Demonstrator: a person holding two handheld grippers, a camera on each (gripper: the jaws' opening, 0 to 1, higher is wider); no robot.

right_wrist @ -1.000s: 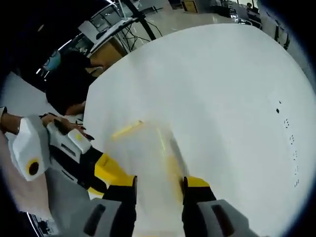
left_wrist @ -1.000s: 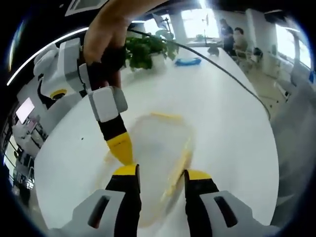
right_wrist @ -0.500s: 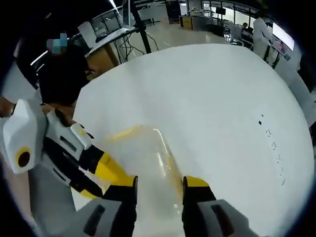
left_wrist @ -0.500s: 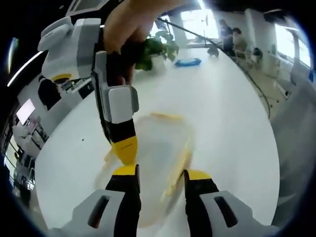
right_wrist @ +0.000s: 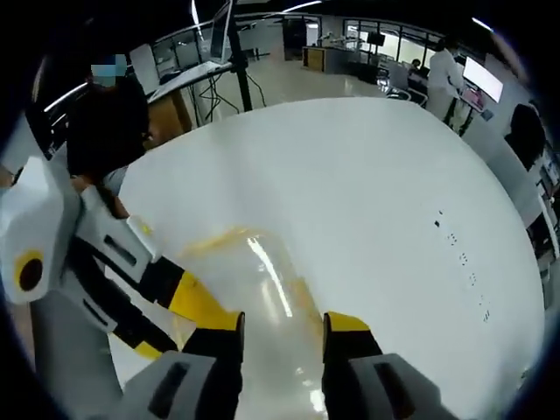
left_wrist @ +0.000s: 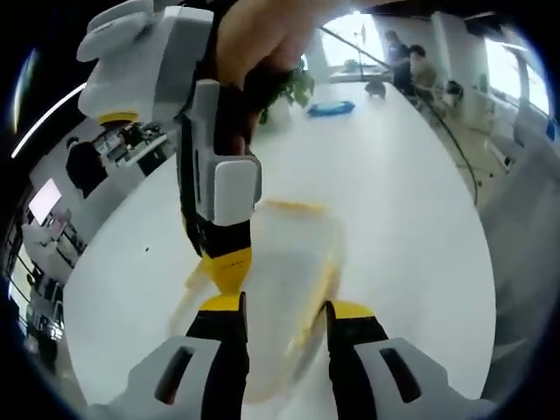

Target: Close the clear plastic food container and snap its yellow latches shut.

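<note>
In the left gripper view, the left gripper (left_wrist: 280,308) has its yellow-tipped jaws standing apart, and the clear plastic food container (left_wrist: 278,282) lies on the white table (left_wrist: 394,201) just beyond and between them. The container is blurred, so I cannot tell whether the jaws touch it. A yellow latch (left_wrist: 296,206) shows along its far edge, and another yellow strip runs down its right side beside the right-hand jaw. The right gripper (left_wrist: 226,262) comes down from above, held in a person's hand (left_wrist: 262,39), its yellow tip set at the container's near left corner, just above the left gripper's left-hand jaw.

In the right gripper view, the right gripper (right_wrist: 282,322) also has its jaws apart, with the container (right_wrist: 262,297) lying between and ahead of them, light glinting on its clear top. A yellow latch (right_wrist: 210,241) edges its far side. The left gripper (right_wrist: 171,293) reaches in from the left, its yellow tip against the container's left side.

Farther back on the table sit a potted plant (left_wrist: 293,87) and a blue object (left_wrist: 330,108), well apart from the container. People (left_wrist: 407,61) are seated at the far end.
</note>
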